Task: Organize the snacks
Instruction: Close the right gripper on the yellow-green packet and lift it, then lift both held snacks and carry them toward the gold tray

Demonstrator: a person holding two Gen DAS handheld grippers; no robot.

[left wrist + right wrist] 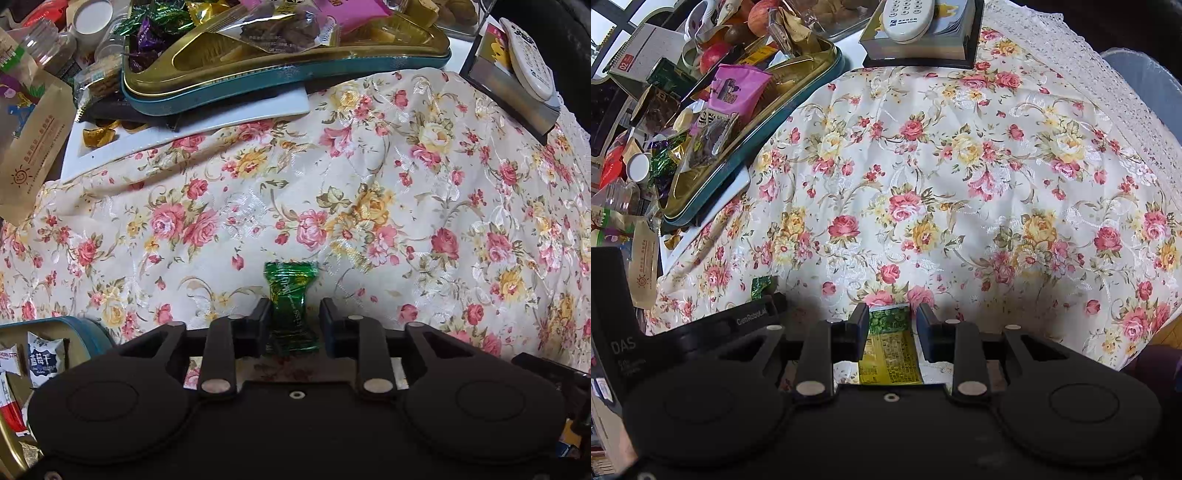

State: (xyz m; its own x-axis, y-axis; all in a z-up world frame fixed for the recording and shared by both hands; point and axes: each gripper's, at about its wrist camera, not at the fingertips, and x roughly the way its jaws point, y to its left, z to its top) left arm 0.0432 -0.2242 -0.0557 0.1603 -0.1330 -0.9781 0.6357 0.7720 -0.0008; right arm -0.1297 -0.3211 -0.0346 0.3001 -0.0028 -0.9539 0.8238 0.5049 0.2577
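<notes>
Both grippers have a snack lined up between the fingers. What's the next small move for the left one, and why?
Probably close the left gripper on the green candy. The candy already sits between the open fingers on the floral cloth, with a visible gap at the right finger, so nothing is gripped yet.

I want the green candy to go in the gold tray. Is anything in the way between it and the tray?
Nothing visible blocks it. The green candy sits between the left gripper jaws, and only bare floral tablecloth lies between it and the gold tray. The tray itself is crowded with snack packets.
</notes>
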